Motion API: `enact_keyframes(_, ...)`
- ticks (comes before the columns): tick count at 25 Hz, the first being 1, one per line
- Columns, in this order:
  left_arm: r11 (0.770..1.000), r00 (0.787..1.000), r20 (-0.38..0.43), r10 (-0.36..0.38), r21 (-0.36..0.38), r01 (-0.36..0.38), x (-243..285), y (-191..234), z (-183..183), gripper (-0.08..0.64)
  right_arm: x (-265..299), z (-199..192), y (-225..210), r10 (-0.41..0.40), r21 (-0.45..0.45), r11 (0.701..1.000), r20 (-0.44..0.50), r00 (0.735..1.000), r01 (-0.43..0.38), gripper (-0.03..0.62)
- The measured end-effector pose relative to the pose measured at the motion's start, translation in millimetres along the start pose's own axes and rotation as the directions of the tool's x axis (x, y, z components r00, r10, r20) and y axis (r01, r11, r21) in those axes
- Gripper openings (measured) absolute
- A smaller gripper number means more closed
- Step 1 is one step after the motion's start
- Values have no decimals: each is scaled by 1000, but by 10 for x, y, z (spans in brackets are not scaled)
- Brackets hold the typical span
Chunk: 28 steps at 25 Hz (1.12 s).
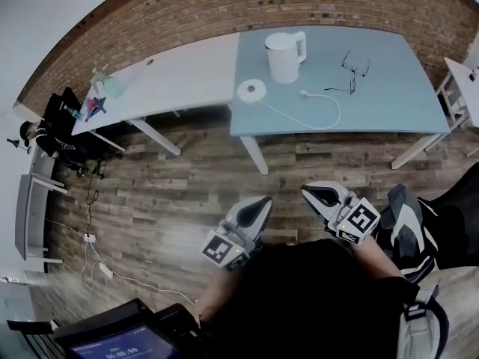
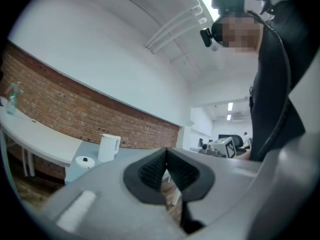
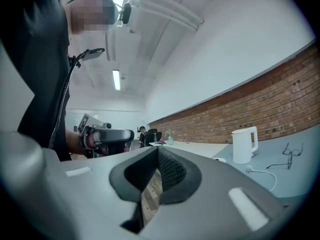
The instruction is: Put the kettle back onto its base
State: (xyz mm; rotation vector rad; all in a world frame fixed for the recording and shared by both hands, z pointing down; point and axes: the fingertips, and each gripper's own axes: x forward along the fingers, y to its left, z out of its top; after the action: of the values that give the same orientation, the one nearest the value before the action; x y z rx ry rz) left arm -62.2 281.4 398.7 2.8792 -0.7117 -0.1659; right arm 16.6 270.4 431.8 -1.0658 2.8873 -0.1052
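A white kettle [image 1: 284, 54] stands upright on the light blue table [image 1: 389, 103], a little behind and to the right of its round white base [image 1: 252, 90]. The base's cord runs across the table to a loose plug [image 1: 304, 93]. Both grippers hover over the wooden floor, well short of the table. My left gripper [image 1: 263, 200] is shut with nothing in it, its tips meeting [image 2: 166, 151]. My right gripper [image 1: 310, 191] is shut and empty too [image 3: 157, 150]. Each gripper view shows the kettle [image 2: 109, 148] [image 3: 244, 145] and base [image 2: 85, 160] [image 3: 218, 159] far off.
A pair of glasses [image 1: 356, 66] lies on the blue table right of the kettle. A white table [image 1: 172, 77] adjoins on the left, with small items at its far end [image 1: 101, 92]. Table legs [image 1: 254, 155] stand between me and the tabletop. A brick wall runs behind.
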Motion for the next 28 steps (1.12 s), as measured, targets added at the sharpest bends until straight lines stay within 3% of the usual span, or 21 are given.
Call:
enact_keyframes(16,999,1000,7,28,-18,-28,20,-29,12,2,2,4,76,79,13,997,-9,997,-79,5)
enact_keyframes(19,999,999,8,33,-23,-33,20,-5,21,3,12,25,42,79,54,995,13,997,-79,5)
enact_keyframes(23,999,999,13,37,-39,-36,1,31,31,2,4,146,-59,58,174,982,88,994,-73,5)
enact_keyframes(28,999,1000,-4,27,-24,-27,99,26,29,2,-55,215,-151,42,147,988,95,995,-56,5)
